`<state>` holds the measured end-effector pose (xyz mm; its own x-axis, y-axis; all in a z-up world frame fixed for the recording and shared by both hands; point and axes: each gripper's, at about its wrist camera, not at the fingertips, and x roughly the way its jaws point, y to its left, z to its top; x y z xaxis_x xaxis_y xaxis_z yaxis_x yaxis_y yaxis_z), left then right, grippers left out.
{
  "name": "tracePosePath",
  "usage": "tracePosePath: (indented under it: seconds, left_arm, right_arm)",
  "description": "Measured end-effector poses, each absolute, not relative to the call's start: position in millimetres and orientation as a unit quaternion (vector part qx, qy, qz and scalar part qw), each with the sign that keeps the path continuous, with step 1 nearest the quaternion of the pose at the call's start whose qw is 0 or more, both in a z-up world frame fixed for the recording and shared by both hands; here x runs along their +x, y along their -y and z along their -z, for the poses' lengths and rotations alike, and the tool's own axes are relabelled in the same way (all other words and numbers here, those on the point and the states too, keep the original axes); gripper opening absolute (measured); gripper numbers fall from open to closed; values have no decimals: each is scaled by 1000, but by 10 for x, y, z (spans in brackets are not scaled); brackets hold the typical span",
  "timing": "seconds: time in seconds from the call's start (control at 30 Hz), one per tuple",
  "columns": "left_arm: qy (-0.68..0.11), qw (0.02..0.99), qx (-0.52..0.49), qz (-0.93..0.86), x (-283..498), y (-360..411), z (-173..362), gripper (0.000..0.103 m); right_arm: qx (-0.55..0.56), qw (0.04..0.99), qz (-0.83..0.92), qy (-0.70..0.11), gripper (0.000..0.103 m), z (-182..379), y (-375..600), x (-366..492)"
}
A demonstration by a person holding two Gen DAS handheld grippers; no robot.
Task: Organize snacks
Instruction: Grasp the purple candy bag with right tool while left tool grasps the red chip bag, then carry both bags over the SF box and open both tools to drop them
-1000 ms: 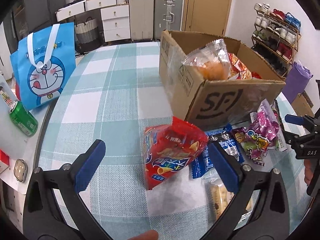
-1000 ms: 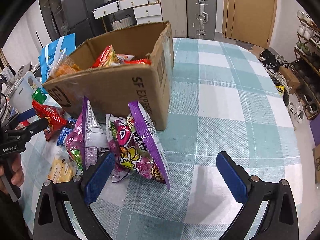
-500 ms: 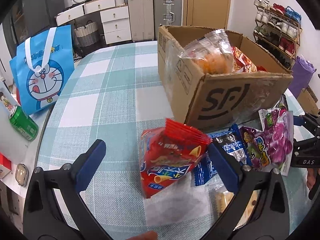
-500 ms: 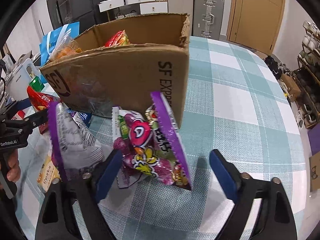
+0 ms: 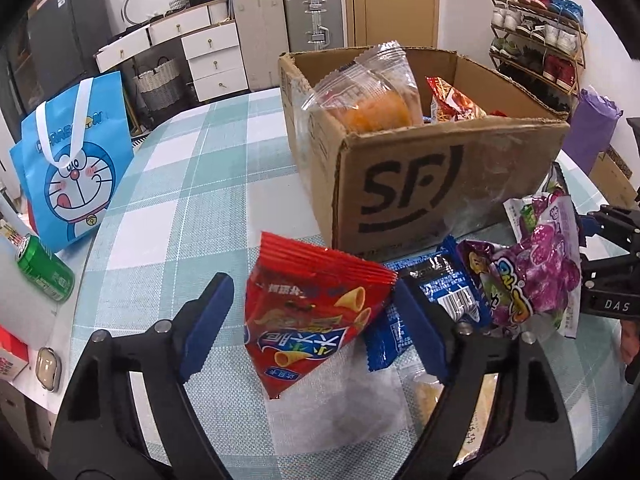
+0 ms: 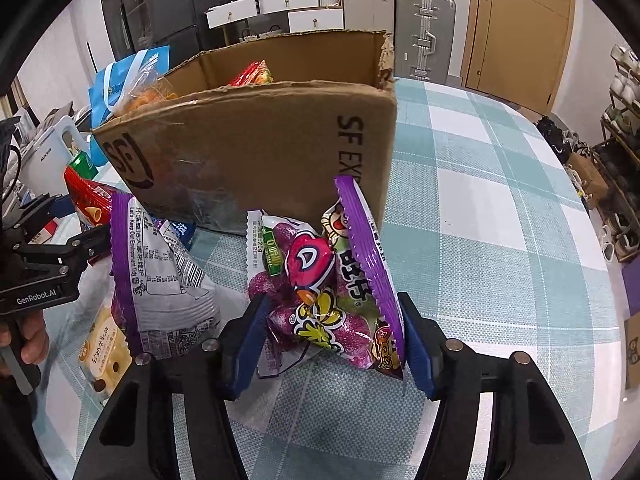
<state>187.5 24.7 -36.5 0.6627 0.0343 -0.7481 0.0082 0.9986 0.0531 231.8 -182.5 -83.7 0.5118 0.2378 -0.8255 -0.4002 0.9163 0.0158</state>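
Right wrist view: the right tongs point(image 6: 334, 340), jaws just closing, pinch the purple candy bag point(image 6: 320, 292) on the table point(image 6: 480, 240) before the cardboard box point(image 6: 260, 152). Squeezing gently should keep it from slipping. Left wrist view alone shows the left tongs point(image 5: 310, 320), also closing, with a gap at one blue pad, around the red snack bag point(image 5: 308, 312).

Black claw frames with blue pads point(image 5: 206, 328), silver screws, white "GenRobot.AI" and "DAS" lettering.
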Motion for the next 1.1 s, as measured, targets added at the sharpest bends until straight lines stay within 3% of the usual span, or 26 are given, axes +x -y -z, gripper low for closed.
tracePosePath:
  seconds: [0.27, 0.4, 0.5, 1.1]
  left_arm:
    - [-411, 912, 19, 0, 1881, -264, 390, 78]
    - [-406, 914, 15, 7, 1871, -252, 384, 65]
    - [-398, 917, 13, 12, 1837, -235, 369, 62]
    - [-361, 933, 4, 13, 1500, -266, 122, 54]
  right_arm:
    - [-76, 868, -186, -454, 60, 768, 1913, 2192]
    - [-73, 869, -186, -453, 60, 727, 1943, 2171]
    - [-73, 871, -185, -450, 60, 681, 1942, 2144]
    - [-74, 885, -186, -421, 60, 420, 2066, 1854]
